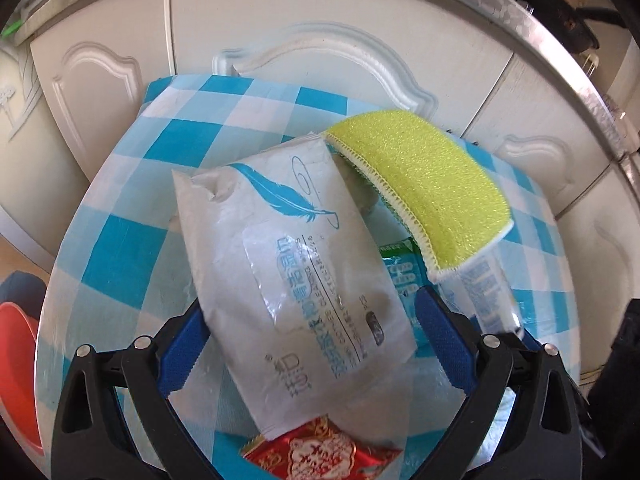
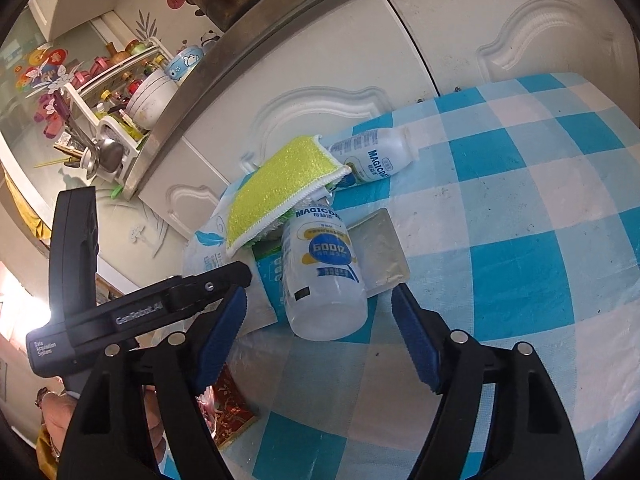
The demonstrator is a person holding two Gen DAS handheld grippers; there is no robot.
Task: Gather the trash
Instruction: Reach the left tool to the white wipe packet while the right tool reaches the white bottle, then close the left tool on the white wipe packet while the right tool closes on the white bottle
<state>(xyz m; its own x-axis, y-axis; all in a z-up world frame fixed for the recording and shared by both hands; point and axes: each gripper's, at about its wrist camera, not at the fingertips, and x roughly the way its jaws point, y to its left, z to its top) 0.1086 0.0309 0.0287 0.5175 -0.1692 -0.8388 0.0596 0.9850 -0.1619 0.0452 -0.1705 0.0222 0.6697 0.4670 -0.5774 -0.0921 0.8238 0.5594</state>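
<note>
A white wet-wipes pack (image 1: pixel 288 264) with a blue feather print lies slantwise between the fingers of my left gripper (image 1: pixel 312 300), which is open wide. A yellow-green sponge (image 1: pixel 420 184) rests on the pile beyond it. Under the sponge are a teal sachet (image 1: pixel 400 268) and a white bottle (image 1: pixel 488 292). A red wrapper (image 1: pixel 320 456) lies near the table's edge. In the right wrist view my right gripper (image 2: pixel 320 300) stands open around the base of that lying bottle (image 2: pixel 324 276), with a gap at each pad. A second bottle (image 2: pixel 376 156) and a silver sachet (image 2: pixel 380 256) lie nearby.
The blue-and-white checked tablecloth (image 2: pixel 520 240) stands against white cabinet doors (image 1: pixel 280 20) under a steel counter. A red basin (image 1: pixel 16 360) sits low at the left. A dish rack (image 2: pixel 120 112) is on the counter. A person's hand (image 2: pixel 56 412) holds the left tool.
</note>
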